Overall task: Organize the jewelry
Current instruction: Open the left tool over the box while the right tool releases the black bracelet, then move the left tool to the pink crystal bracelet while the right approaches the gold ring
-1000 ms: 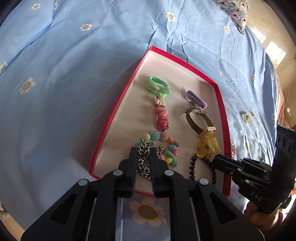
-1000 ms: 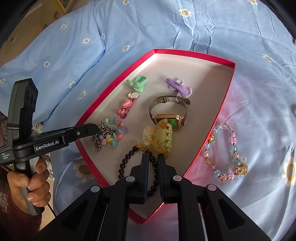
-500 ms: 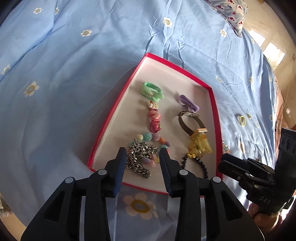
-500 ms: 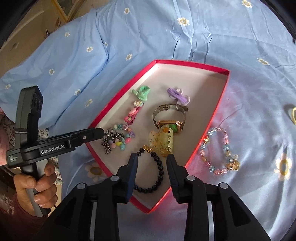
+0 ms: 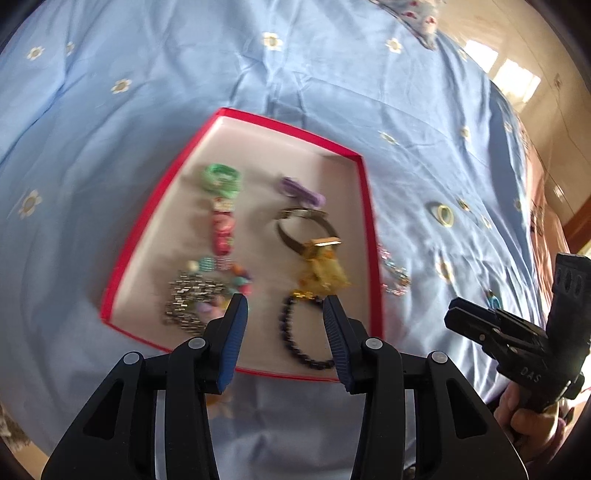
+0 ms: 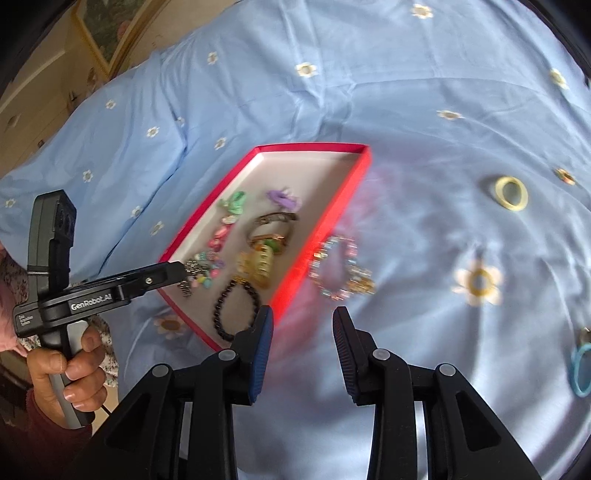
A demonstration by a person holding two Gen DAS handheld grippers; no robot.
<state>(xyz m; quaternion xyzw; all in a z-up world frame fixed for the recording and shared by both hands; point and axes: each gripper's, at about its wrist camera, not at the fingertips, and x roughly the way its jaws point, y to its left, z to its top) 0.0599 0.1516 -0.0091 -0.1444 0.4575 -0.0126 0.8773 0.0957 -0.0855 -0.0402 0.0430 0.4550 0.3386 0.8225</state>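
A red tray (image 5: 364,192) lies on the blue bedsheet. It holds a silver chain (image 5: 188,299), a black bead bracelet (image 5: 295,343), a yellow claw clip (image 5: 325,269), a watch (image 5: 295,229), hair ties and small clips. My left gripper (image 5: 285,301) hovers over the tray's near edge. Its jaws are opening with nothing between the pads. My right gripper (image 6: 303,312) stands open and empty over the sheet, just right of the tray's (image 6: 325,229) near corner. A pastel crystal bracelet (image 6: 341,273) lies on the sheet beyond it.
A yellow ring hair tie (image 6: 511,192) lies on the sheet to the right, and a blue hair tie (image 6: 580,369) sits at the far right edge. A person's hand (image 6: 70,365) holds the left gripper's handle. A patterned pillow (image 5: 424,22) lies far behind.
Both grippers let go, the left of the silver chain and the right of the black bracelet, then opened and pulled back and up. The right one swung right, off the tray.
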